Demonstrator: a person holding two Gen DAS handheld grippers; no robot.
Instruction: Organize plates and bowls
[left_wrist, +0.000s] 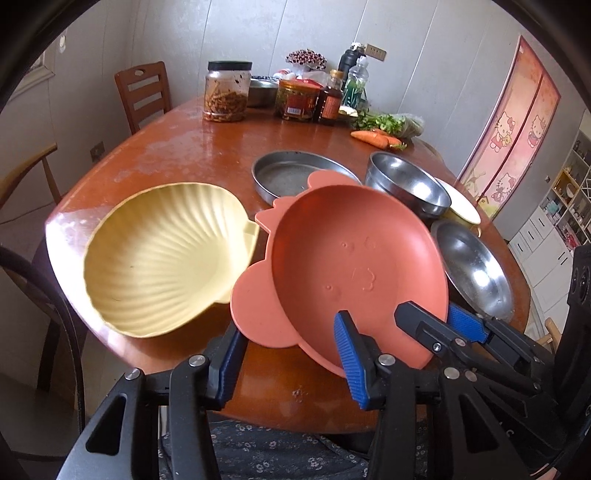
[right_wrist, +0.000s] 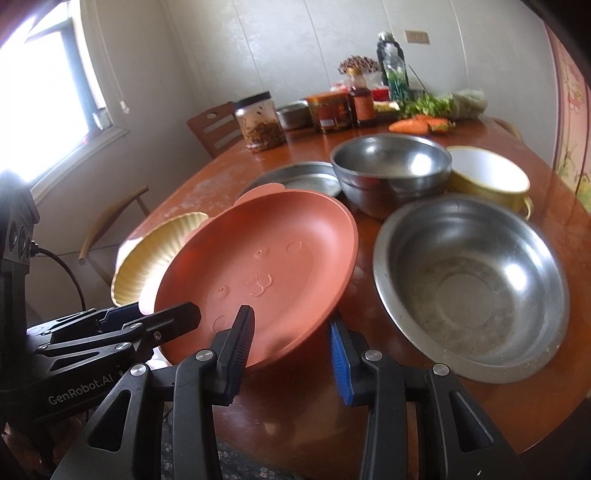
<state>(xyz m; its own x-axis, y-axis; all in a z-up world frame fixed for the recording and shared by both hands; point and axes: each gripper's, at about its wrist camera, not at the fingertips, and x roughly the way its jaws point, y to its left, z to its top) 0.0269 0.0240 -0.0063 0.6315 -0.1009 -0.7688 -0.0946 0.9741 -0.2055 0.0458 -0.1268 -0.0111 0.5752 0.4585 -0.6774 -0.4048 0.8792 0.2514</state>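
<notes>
An orange bear-faced plate (left_wrist: 351, 258) (right_wrist: 258, 266) hangs tilted over the table's near edge, held from both sides. My left gripper (left_wrist: 290, 328) (right_wrist: 166, 310) is shut on its near-left rim, one finger inside the plate and one beneath. My right gripper (right_wrist: 291, 319) (left_wrist: 428, 312) is shut on the near-right rim in the same way. A yellow shell-shaped bowl (left_wrist: 162, 258) (right_wrist: 155, 251) sits just left of the plate. To the right rests a wide steel bowl (left_wrist: 476, 273) (right_wrist: 469, 284). Behind are a shallow steel pan (left_wrist: 291, 173) (right_wrist: 295, 177), stacked steel bowls (left_wrist: 406, 181) (right_wrist: 388, 166) and a yellow enamel bowl (left_wrist: 461, 206) (right_wrist: 487, 173).
The brown round table (left_wrist: 184, 147) carries jars (left_wrist: 225, 92), sauce bottles (left_wrist: 328, 99), carrots (left_wrist: 373, 138) and greens along its far side. Wooden chairs (left_wrist: 142, 92) stand at the far left. A person's floral garment (left_wrist: 277, 454) shows below the near edge.
</notes>
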